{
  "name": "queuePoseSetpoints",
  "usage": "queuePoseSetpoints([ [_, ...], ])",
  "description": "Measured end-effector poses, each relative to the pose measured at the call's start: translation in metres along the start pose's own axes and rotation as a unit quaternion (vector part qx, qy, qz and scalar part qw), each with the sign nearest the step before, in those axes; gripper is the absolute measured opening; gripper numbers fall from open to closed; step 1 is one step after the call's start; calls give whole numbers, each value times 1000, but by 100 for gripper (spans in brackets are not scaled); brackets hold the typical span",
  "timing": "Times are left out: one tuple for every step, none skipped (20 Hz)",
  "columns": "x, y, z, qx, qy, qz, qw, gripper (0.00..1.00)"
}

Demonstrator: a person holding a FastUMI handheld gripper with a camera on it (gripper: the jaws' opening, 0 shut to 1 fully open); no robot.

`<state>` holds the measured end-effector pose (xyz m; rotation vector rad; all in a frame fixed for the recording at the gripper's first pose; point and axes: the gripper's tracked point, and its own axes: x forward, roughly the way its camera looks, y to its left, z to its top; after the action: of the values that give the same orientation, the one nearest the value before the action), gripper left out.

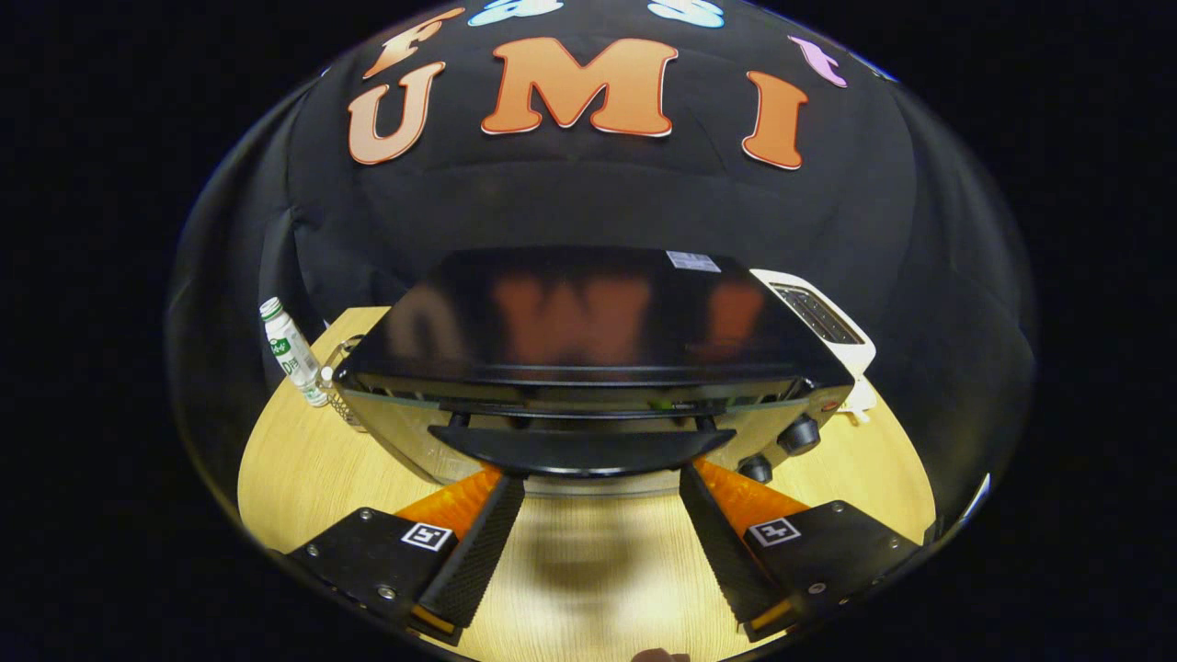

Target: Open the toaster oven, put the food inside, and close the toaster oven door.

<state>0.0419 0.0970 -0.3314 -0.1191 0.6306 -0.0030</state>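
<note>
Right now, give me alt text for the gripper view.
The hand-held gripper is open, its fingertips just under the black door handle of a glossy black toaster oven on a light wooden table. A small white plastic bottle stands beside the oven.

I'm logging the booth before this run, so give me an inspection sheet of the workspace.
Surface: wooden table, bare ahead of the fingers.
Job's things: toaster oven, door shut, its handle at the fingertips; food not seen.
Clutter: bottle left of the oven; white toaster behind its right side.
Grippers: gripper open, fingers spread under the handle's ends.
Cables: nothing seen.
Surroundings: black cloth wall.
</note>
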Motion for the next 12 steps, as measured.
queuePoseSetpoints([
  [-3,2,-2,4,3,5,1000,100],
  [-6,3,-5,5,9,8,1000,100],
  [-9,2,-8,3,13,8,1000,100],
  [-14,0,-9,2,16,6,1000,100],
  [-18,-2,-8,5,14,7,1000,100],
  [-25,-4,-3,10,9,9,1000,100],
  [-30,-8,1,15,4,8,1000,100],
  [-34,-12,8,19,-3,8,1000,100],
  [-40,-16,19,21,-14,8,1000,100],
  [-45,-21,30,20,-24,7,999,100],
  [-50,-24,44,19,-37,7,999,100],
  [-55,-27,59,18,-51,7,998,100],
])
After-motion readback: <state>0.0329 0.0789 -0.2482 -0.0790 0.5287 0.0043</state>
